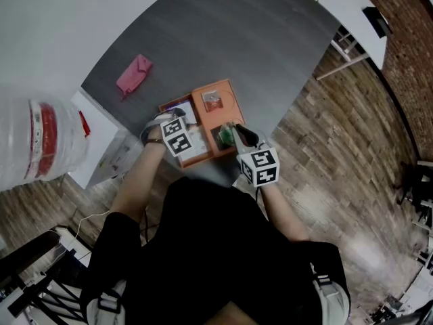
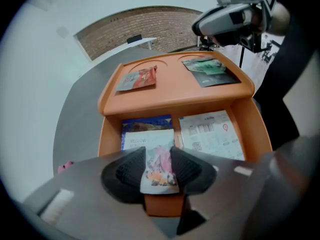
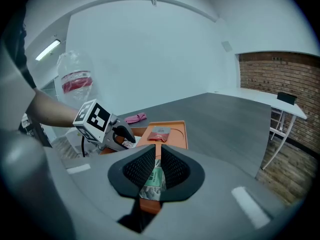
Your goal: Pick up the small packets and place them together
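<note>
**Mia:** What do you see looking down from the head view?

**Sam:** An orange tray [image 1: 233, 90] sits on a gray table [image 1: 223, 26]. A red packet [image 1: 212, 100] lies on the tray's high part. The left gripper [image 1: 166, 118] is over the low part. The right gripper [image 1: 233, 133] is at the near corner of the high part, on a green packet [image 1: 225, 136].

**Mia:** Anything else?

**Sam:** A pink thing [image 1: 134, 74] lies on the table, well apart from the tray.

**Mia:** Now the left gripper view.

**Sam:** Its jaws are about half closed. They squeeze a pink packet [image 2: 159, 176] from both sides. The packet stands up between them, over the low part of the tray. A white paper [image 2: 210, 134] lies flat in that low part. Up on the high part, the red packet [image 2: 139, 78] is at the left and the green packet [image 2: 207, 70] is at the right. The right gripper is just over the green one.

**Mia:** And the right gripper view?

**Sam:** Its jaws are almost together. They pinch the green packet [image 3: 152, 178] by its edge, at the near end of the tray. The red packet [image 3: 159, 135] lies farther along the tray, apart from it. The left gripper is off to the left, by the tray's side.
</note>
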